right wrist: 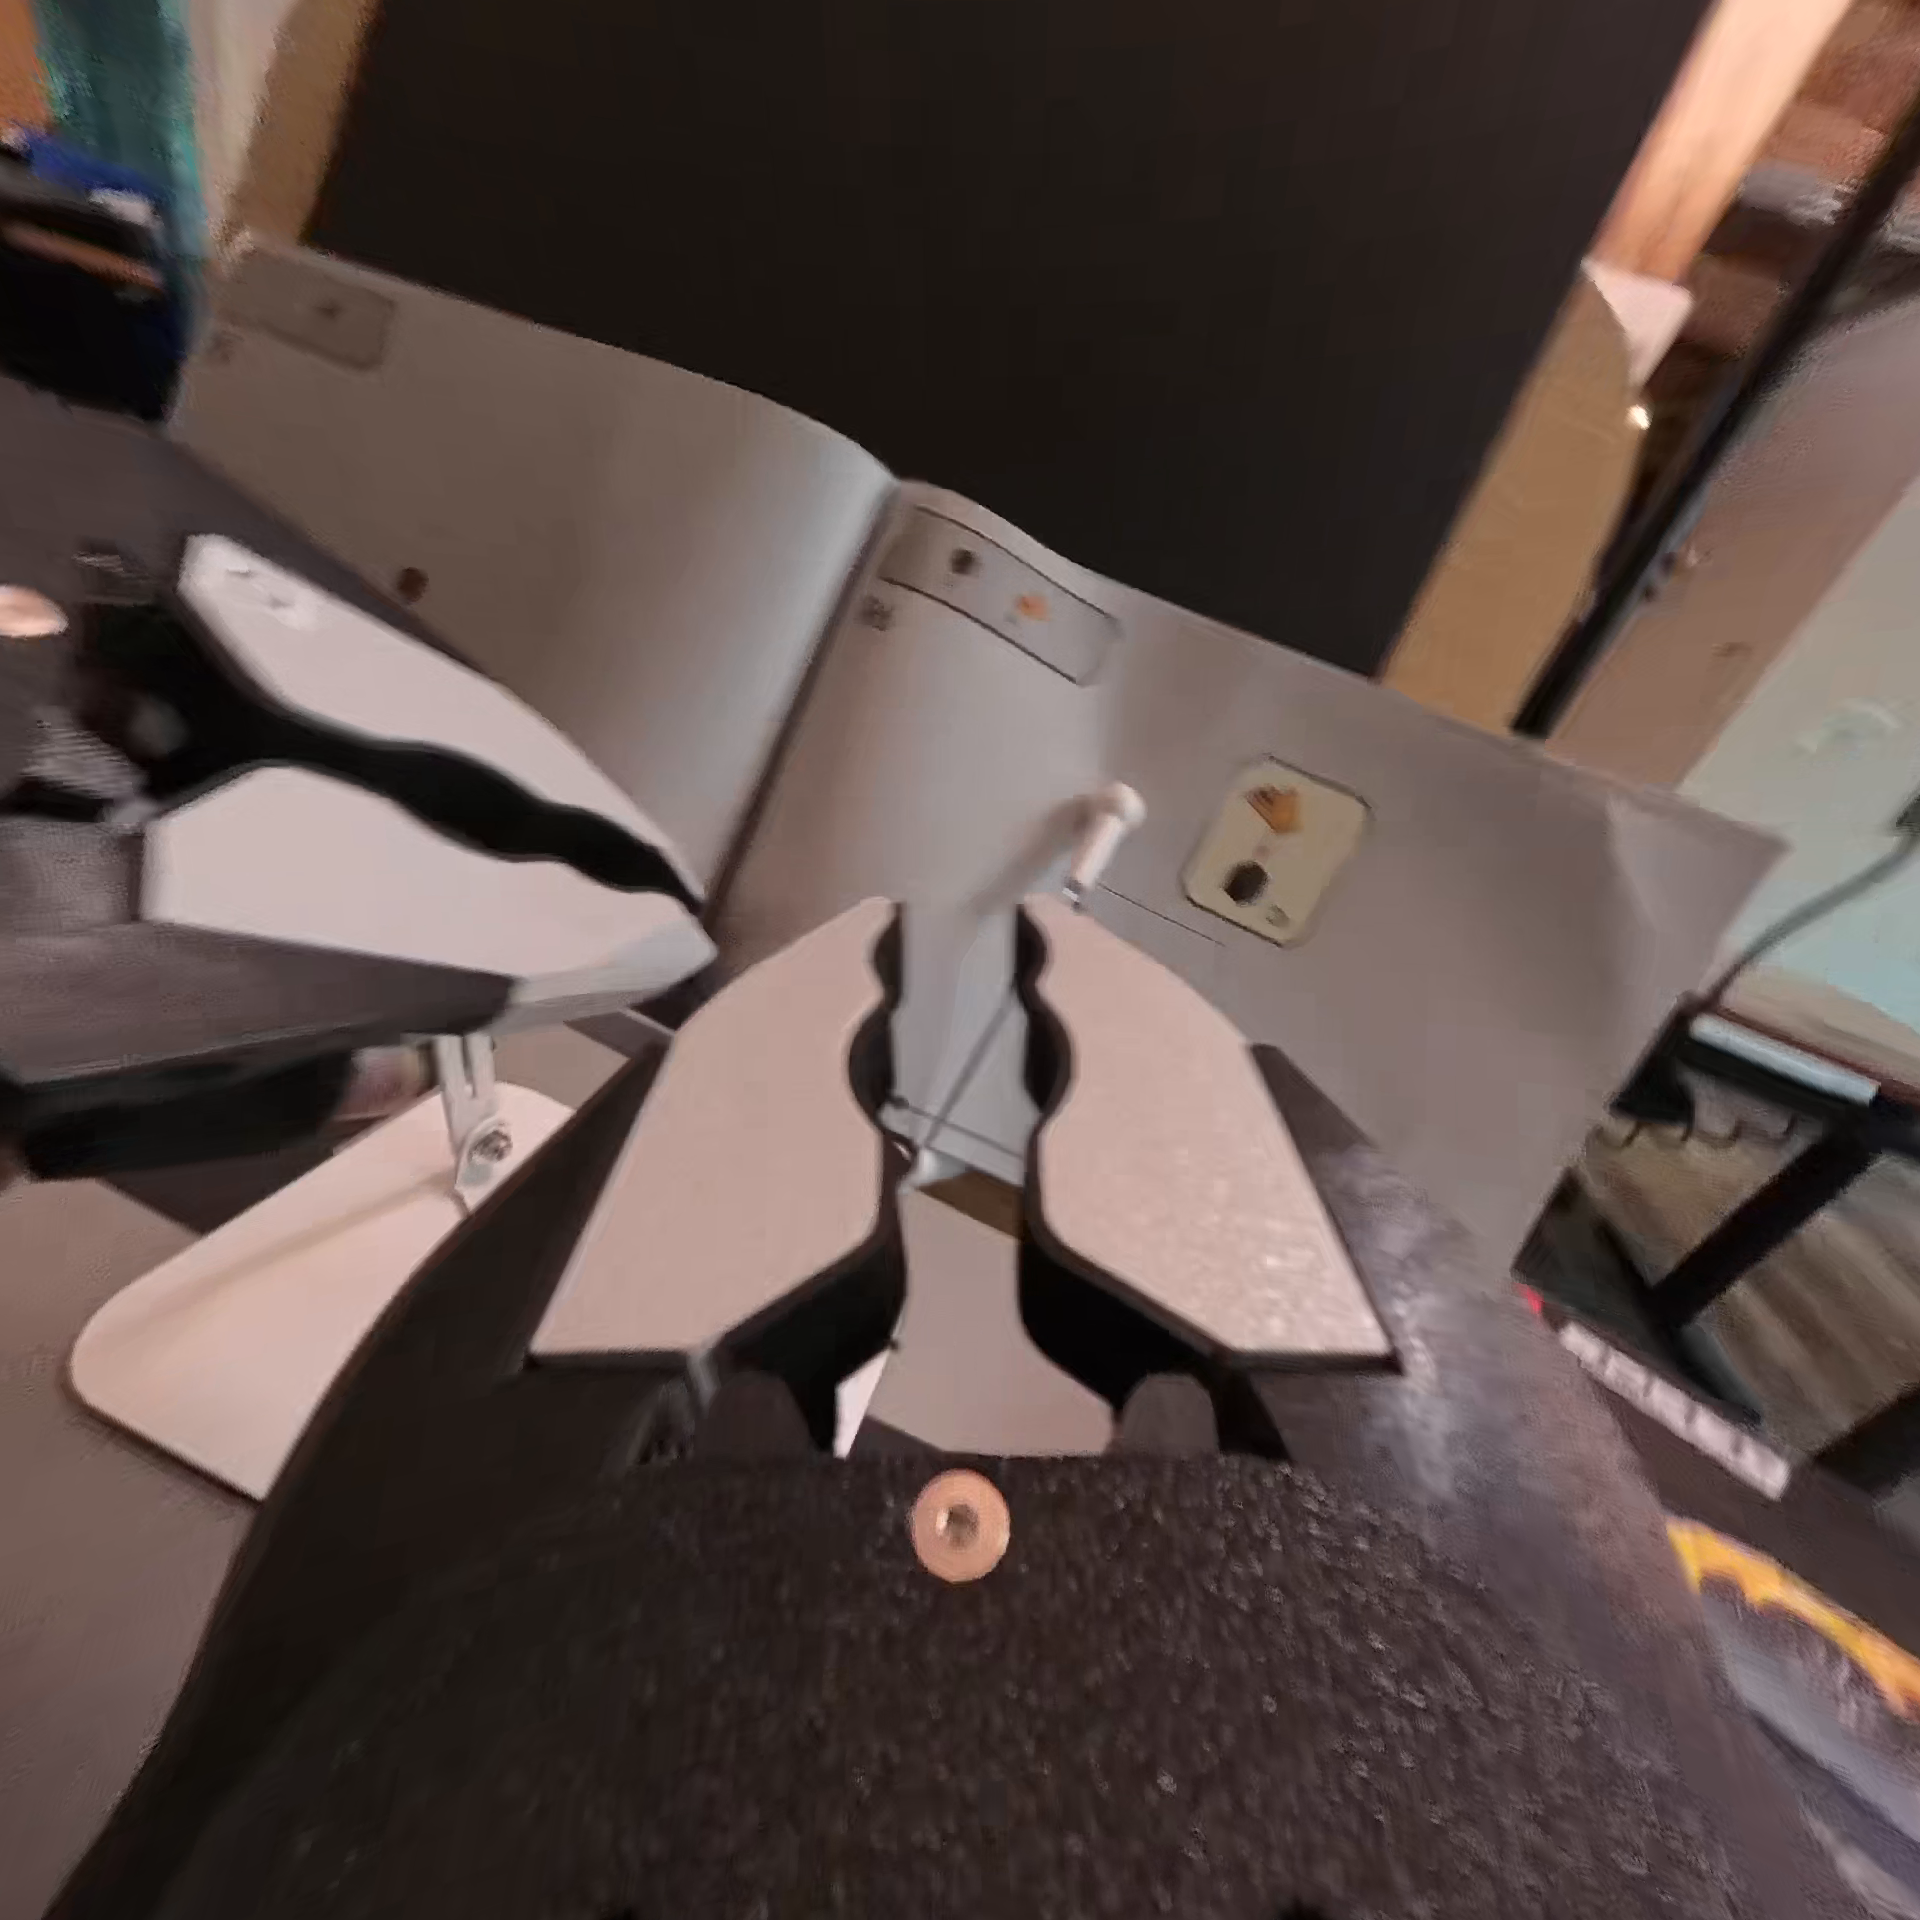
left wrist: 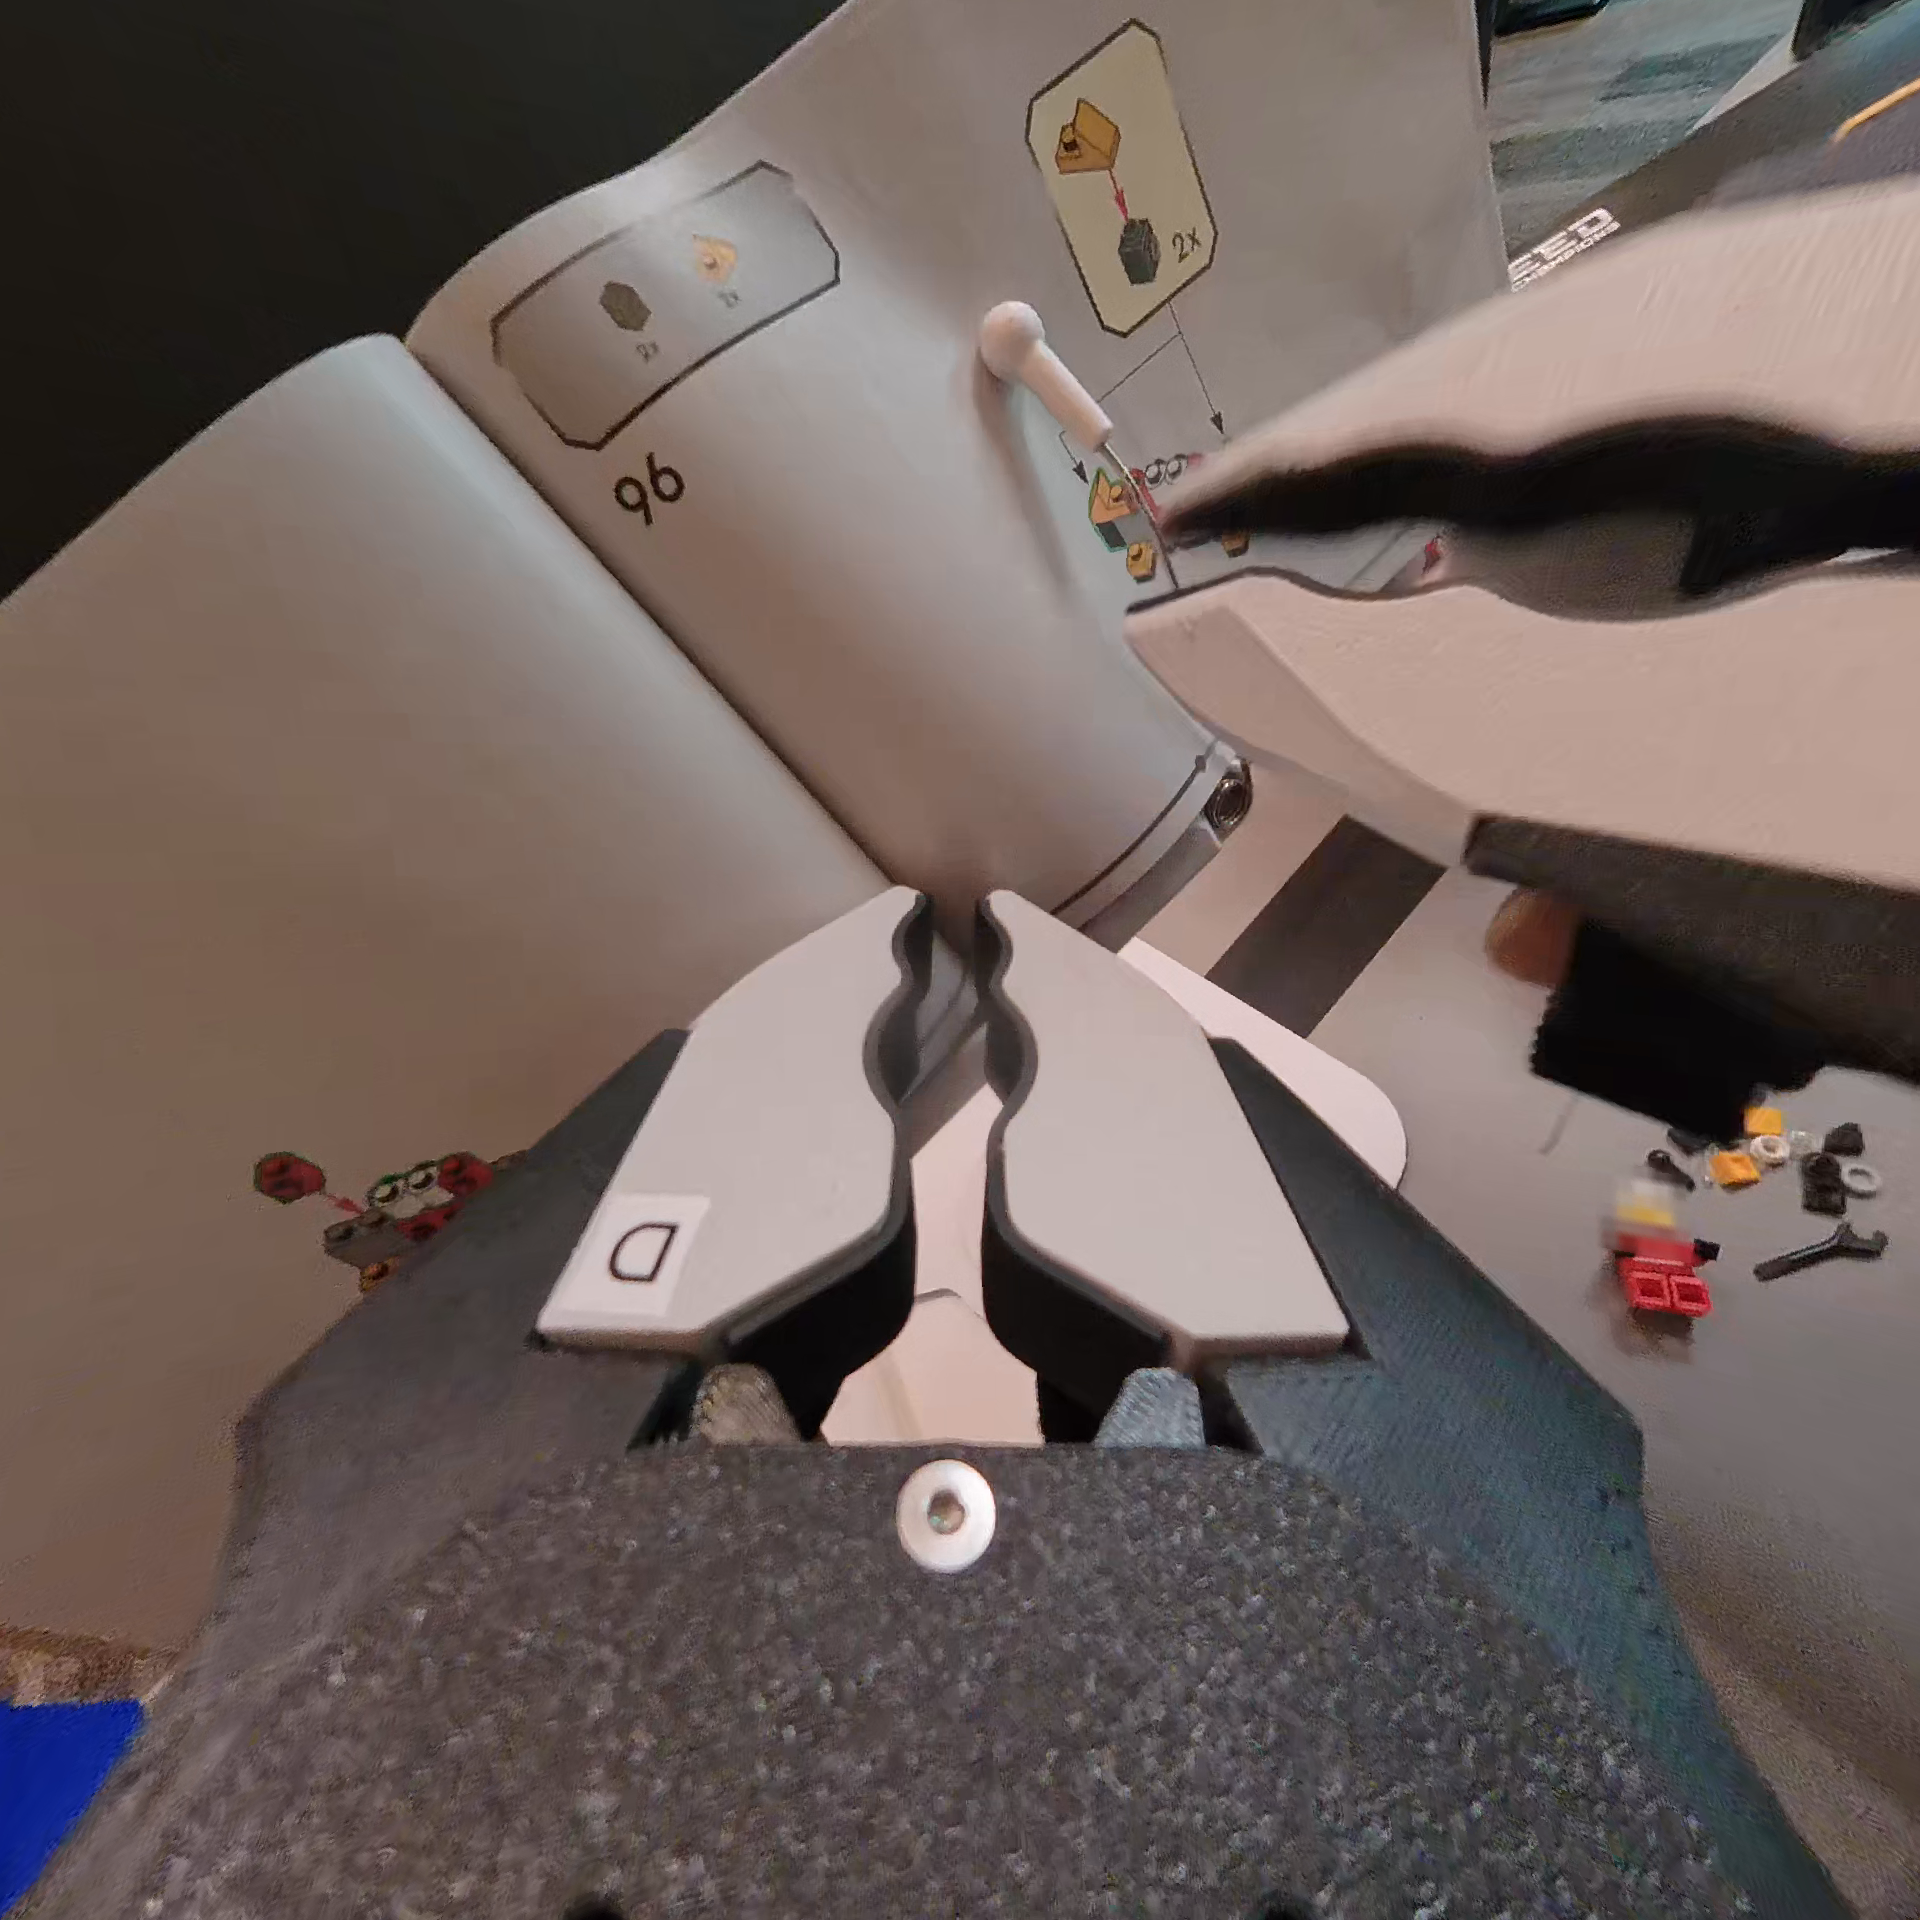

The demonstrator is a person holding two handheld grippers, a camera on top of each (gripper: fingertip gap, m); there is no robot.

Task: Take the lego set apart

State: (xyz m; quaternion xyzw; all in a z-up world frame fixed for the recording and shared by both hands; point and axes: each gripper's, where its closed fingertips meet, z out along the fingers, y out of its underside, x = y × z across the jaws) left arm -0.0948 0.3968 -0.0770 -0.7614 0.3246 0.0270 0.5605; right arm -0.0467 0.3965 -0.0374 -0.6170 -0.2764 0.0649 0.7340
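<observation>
Claws both at the instruction booklet [left wrist: 644,665], not at the lego.

Left claw [left wrist: 951,914] is narrowed, its tips at the lower edge of the open booklet on its white stand [right wrist: 260,1340]; pinch on the page or stand bar unclear. Right claw [right wrist: 961,925] is slightly parted near the wire page-holder arm [right wrist: 1101,831], gripping nothing visible. Loose lego pieces [left wrist: 1766,1164], a red minifigure [left wrist: 1662,1247] and a small black wrench [left wrist: 1818,1252] lie on the grey worktop [left wrist: 1558,1455], right of the left claw, under the right one. Right claw looks nearer them.
</observation>
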